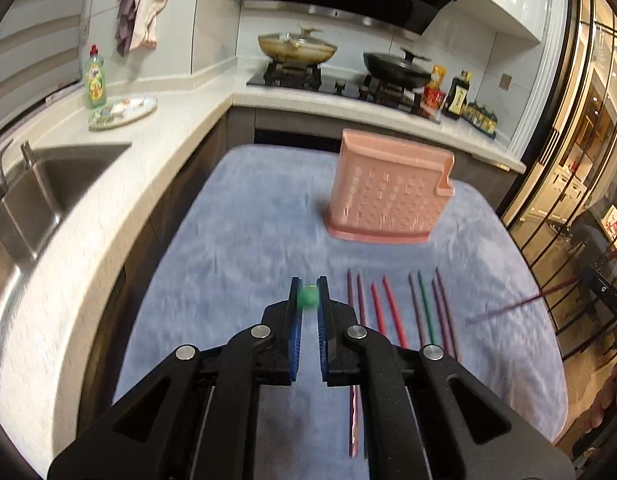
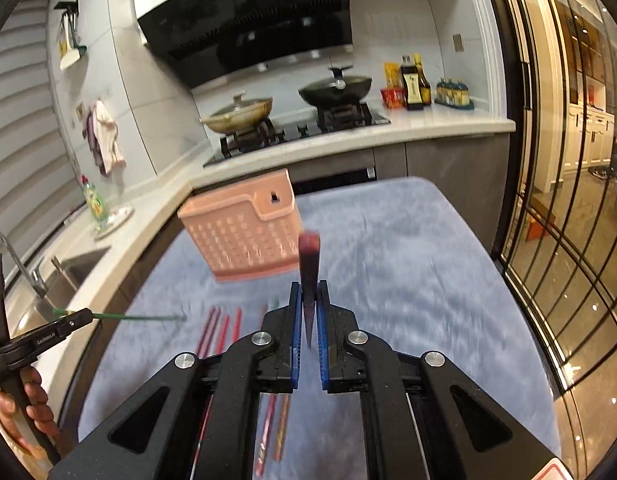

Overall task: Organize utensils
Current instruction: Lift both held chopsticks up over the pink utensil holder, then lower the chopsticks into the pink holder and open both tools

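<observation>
Nearest, the left gripper (image 1: 309, 300) is pinched on the end of a green chopstick (image 1: 308, 297), seen end-on between its blue pads; from the other side that chopstick sticks out level over the cloth (image 2: 388, 264). The right gripper (image 2: 309, 308) is pressed tight on a purple chopstick (image 2: 309, 276), which points toward the holder (image 2: 244, 236) and is blurred. Under both, the other chopsticks (image 1: 392, 312) lie side by side on the cloth, on the near side of the holder: purple, red, green and purple again. The pink slotted holder stands upright on the cloth, well apart from them. Beyond the holder runs the counter (image 1: 212, 92), with the sink (image 1: 60, 184) to its left and the stove (image 1: 336, 84) behind.
</observation>
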`<state>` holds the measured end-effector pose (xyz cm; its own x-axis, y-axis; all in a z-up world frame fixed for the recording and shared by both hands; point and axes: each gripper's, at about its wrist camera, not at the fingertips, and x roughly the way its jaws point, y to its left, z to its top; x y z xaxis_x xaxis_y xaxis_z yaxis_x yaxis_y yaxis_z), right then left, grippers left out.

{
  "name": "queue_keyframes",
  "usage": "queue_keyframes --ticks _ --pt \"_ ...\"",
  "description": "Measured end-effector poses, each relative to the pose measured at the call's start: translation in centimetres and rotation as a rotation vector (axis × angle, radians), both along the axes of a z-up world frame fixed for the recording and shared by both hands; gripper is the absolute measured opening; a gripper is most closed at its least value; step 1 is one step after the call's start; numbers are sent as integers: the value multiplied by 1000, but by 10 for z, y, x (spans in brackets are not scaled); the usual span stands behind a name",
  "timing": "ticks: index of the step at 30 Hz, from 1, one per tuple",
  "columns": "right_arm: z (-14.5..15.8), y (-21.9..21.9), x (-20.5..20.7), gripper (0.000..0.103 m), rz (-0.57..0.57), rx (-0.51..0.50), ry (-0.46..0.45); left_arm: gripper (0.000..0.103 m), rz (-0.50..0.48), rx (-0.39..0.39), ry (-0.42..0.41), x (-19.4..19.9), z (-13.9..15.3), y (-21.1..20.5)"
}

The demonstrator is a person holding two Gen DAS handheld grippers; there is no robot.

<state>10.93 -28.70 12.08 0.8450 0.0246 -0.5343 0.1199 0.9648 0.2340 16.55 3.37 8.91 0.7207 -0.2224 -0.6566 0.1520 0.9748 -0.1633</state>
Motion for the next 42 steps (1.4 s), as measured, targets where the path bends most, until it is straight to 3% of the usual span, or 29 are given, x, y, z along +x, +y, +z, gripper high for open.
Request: queue_keyframes --ticks 13,18,22,29,36,37,39,42 --pt "93 10 93 7 47 28 -197 7 9 -92 -235 75 118 -22" --pt "108 14 130 7 50 79 -239 7 13 -138 -287 100 141 -32" --pt "102 19 159 7 53 91 -223 7 18 -127 -287 116 138 -43" --pt "64 30 193 7 67 68 -149 7 21 -112 -223 141 103 -52" --pt "35 34 202 8 58 49 -104 7 29 -84 -174 148 74 -51" --pt "35 33 200 12 49 47 -109 7 33 -85 -169 149 72 -49" --pt "38 30 194 16 38 51 -118 12 43 -85 -168 147 69 -45" --pt "46 23 178 23 23 61 -143 32 59 -87 -180 139 70 -37"
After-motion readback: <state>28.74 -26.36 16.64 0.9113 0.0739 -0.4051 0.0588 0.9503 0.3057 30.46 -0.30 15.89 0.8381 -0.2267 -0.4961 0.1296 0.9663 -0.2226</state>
